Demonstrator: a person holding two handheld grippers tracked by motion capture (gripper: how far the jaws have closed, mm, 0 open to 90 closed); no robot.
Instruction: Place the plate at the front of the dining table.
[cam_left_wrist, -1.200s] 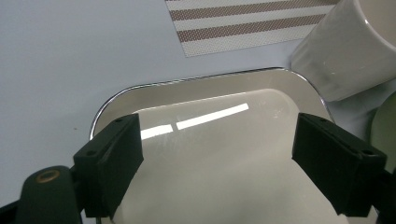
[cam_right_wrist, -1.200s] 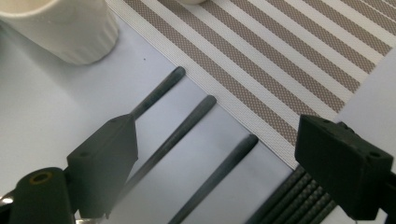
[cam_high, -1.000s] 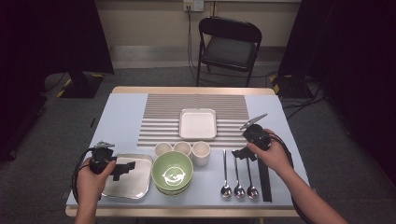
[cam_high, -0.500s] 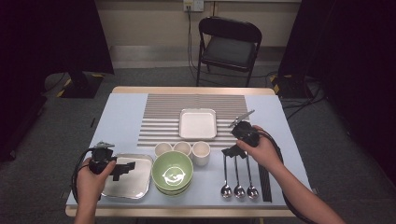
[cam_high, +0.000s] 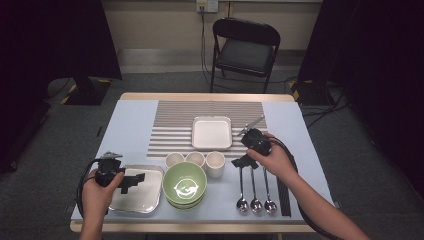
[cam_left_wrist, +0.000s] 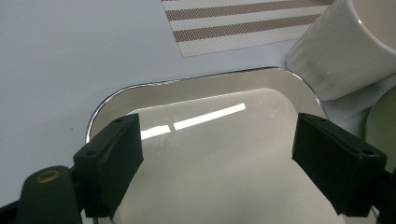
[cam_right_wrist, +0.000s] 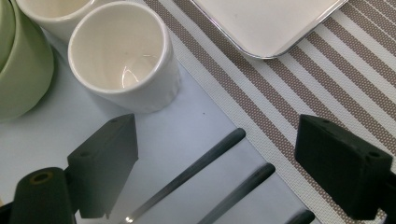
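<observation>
Right tool (cam_high: 245, 161) right of centre in high view, jaws apart, hovering over spoon handles (cam_right_wrist: 187, 173); three spoons (cam_high: 255, 187) lie lower right on table (cam_high: 130, 120), beside white cup (cam_right_wrist: 123, 56). Left tool (cam_high: 131, 181) lower left, jaws apart, empty, above steel tray (cam_left_wrist: 205, 154).

a staged recording room, more lab than home — black curtains (cam_high: 60, 40) hang at both sides, grey carpet (cam_high: 360, 165) covers the floor, a folding chair (cam_high: 245, 47) stands against a bare wall with an outlet (cam_high: 207, 5), and one table (cam_high: 135, 115) carries tableware in tidy rows — cables (cam_high: 325, 107) trail beside it.
</observation>
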